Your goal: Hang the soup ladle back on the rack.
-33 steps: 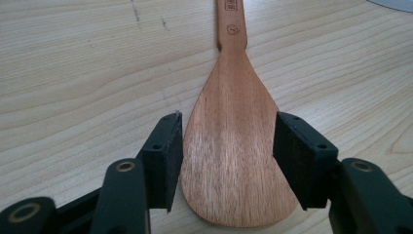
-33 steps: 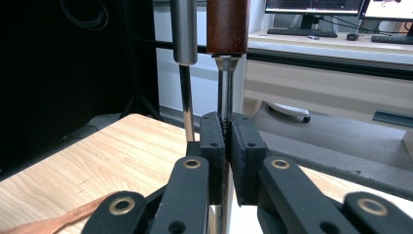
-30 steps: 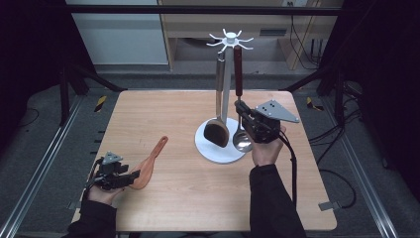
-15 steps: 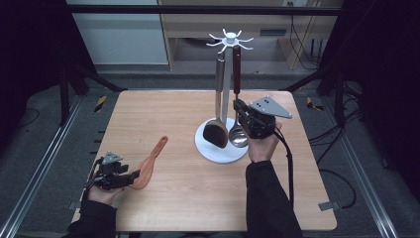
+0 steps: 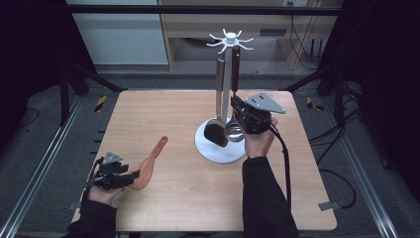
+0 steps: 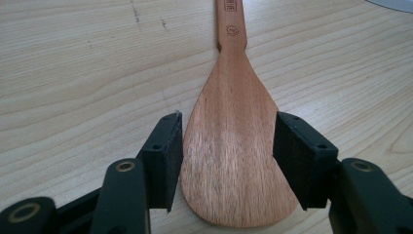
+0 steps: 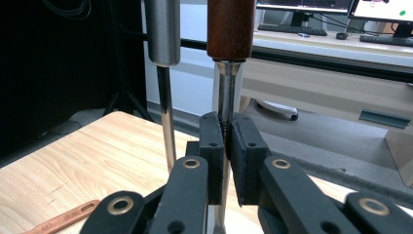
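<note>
Left gripper (image 5: 130, 177) clamps the wooden spatula (image 5: 148, 164) blade, flat on the counter (image 5: 173, 114), well left of the rack (image 5: 225, 99). Right gripper (image 5: 236, 106) closed on the ladle (image 5: 234, 130) shaft, hanging at the rack beside a black turner (image 5: 216, 133).

Wooden table (image 5: 173, 114) under spatula (image 5: 148, 166), rack base (image 5: 218, 151)

A wooden spatula (image 5: 148, 166) lies flat on the table's near left, blade towards the person. A steel ladle (image 5: 234, 130) with a dark wooden handle hangs upright from the white rack (image 5: 220, 148), bowl just above its base.
</note>
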`<state>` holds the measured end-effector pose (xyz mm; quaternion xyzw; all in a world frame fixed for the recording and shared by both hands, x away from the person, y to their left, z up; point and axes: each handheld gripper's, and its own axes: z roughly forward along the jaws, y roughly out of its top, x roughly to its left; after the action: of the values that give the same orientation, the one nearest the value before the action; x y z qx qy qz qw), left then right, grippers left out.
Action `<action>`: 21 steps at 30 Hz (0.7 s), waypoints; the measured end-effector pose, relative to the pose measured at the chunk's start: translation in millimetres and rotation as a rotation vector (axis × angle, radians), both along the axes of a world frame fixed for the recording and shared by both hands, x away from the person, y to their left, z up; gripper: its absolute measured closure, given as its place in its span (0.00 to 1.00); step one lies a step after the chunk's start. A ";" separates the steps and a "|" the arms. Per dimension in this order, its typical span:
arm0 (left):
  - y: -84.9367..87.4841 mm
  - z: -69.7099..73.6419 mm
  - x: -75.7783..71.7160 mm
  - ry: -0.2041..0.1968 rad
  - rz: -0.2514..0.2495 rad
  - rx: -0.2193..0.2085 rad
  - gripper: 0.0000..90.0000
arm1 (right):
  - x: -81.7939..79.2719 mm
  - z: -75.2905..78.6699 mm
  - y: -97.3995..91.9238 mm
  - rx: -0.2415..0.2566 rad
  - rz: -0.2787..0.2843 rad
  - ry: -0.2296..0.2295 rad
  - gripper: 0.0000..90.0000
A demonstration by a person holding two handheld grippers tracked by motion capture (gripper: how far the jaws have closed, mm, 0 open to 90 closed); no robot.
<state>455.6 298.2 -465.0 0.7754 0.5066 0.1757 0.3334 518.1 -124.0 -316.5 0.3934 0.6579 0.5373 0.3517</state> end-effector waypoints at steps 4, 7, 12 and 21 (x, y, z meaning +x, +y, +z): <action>0.1 0.3 -0.2 -0.001 0.001 0.000 0.50 | 1.6 -1.6 1.8 0.001 0.002 -0.008 0.94; -0.3 0.4 -0.3 -0.001 -0.001 0.000 0.49 | 2.5 -2.6 2.3 0.002 0.000 -0.016 0.93; -0.7 0.0 -0.2 0.001 0.000 0.000 0.50 | 3.1 -3.8 1.7 0.004 0.001 -0.023 0.93; -1.0 -0.1 -0.2 0.001 -0.001 0.000 0.49 | 6.5 -5.6 1.5 0.009 0.000 -0.034 0.92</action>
<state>455.4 297.2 -465.0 0.7758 0.5064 0.1752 0.3332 524.6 -122.5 -322.1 0.3859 0.6493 0.5470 0.3609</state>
